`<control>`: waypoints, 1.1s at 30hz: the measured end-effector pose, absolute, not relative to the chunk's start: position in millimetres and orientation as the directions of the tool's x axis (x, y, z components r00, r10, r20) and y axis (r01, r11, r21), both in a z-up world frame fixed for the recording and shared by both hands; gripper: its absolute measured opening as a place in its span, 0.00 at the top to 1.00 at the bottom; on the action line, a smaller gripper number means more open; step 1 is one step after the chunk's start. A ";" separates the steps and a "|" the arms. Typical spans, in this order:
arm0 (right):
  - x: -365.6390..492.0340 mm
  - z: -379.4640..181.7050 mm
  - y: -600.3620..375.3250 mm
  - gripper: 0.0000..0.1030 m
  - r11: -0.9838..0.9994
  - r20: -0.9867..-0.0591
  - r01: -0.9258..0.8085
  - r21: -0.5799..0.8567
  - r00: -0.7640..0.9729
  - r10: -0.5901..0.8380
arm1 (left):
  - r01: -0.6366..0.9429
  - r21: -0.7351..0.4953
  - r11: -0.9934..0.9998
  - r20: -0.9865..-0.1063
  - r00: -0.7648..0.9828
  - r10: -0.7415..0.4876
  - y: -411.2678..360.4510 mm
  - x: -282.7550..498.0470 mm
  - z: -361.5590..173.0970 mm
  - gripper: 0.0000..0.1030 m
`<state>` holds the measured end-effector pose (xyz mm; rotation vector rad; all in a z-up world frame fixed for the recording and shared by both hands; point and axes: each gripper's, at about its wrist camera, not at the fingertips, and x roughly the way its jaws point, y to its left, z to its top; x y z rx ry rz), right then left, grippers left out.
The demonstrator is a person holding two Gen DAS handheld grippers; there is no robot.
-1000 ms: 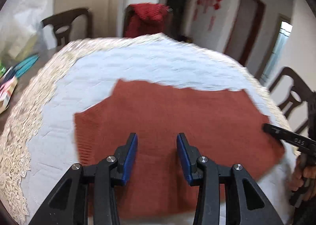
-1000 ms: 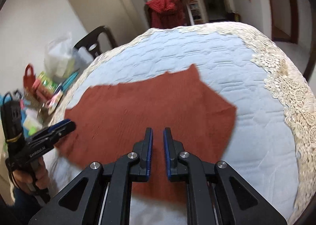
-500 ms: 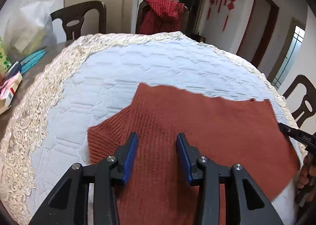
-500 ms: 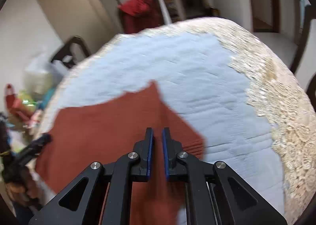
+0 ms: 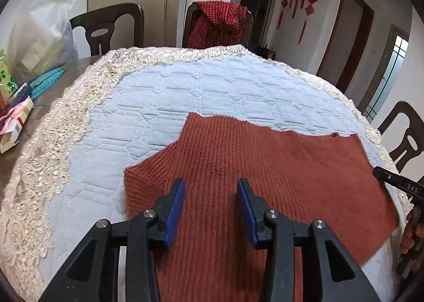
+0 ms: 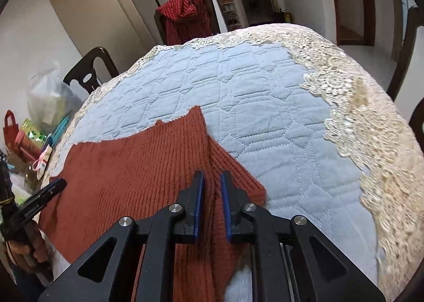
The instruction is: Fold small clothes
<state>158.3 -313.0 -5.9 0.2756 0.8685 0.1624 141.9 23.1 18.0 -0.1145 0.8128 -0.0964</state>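
1. Rust-red ribbed knit garment [image 5: 254, 169] spread flat on the pale blue quilted cloth with cream lace border [image 5: 164, 95] covering the counter, toward the near edge.
2. Left gripper [image 5: 210, 196]: jaws wide apart, nothing between them, hovering above the knit near its stepped left corner.
3. Right gripper [image 6: 212, 185]: jaws nearly together, narrow gap showing; raised ridge of knit running between them. Clamped on it or just above? Cannot tell.
4. Risk: loose ribbed knit likely to stretch or bunch under a one-sided pull, giving a crooked fold.
5. Risk: quilted cloth liable to drag along if the jaws bite through to it.
6. Near hem cut off below both grippers; sleeve, neckline, garment type hard to make out.
7. Red checked cloth [image 5: 217, 21] draped over a far dark wooden chair, well apart.
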 end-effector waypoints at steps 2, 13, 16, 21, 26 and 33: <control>148.7 1.5 -309.9 0.86 0.956 -0.719 -0.040 0.289 0.650 0.245 | 0.044 -0.127 0.991 -0.710 0.693 -0.122 22.7 132.7 23.9 0.58; 99.2 11.3 -264.0 0.86 0.949 -0.711 -0.204 0.239 0.629 0.314 | 0.076 -0.073 0.994 -0.707 0.700 -0.105 5.6 92.7 25.1 0.58; 95.3 2.8 -254.2 0.86 0.953 -0.726 -0.225 0.203 0.619 0.300 | 0.072 -0.066 0.995 -0.737 0.668 -0.097 2.1 90.9 10.5 0.57; 97.9 -4.0 -255.6 0.85 0.958 -0.748 -0.214 0.192 0.600 0.284 | 0.067 -0.073 0.995 -0.732 0.674 -0.099 3.3 87.7 15.3 0.57; 86.2 6.2 -261.3 0.85 0.960 -0.727 -0.205 0.190 0.627 0.278 | 0.044 -0.066 0.997 -0.719 0.691 -0.078 8.0 78.3 20.8 0.57; 79.9 -0.9 -282.8 0.85 0.970 -0.737 -0.135 0.201 0.632 0.241 | 0.010 -0.042 0.999 -0.721 0.692 -0.037 18.2 75.1 12.8 0.57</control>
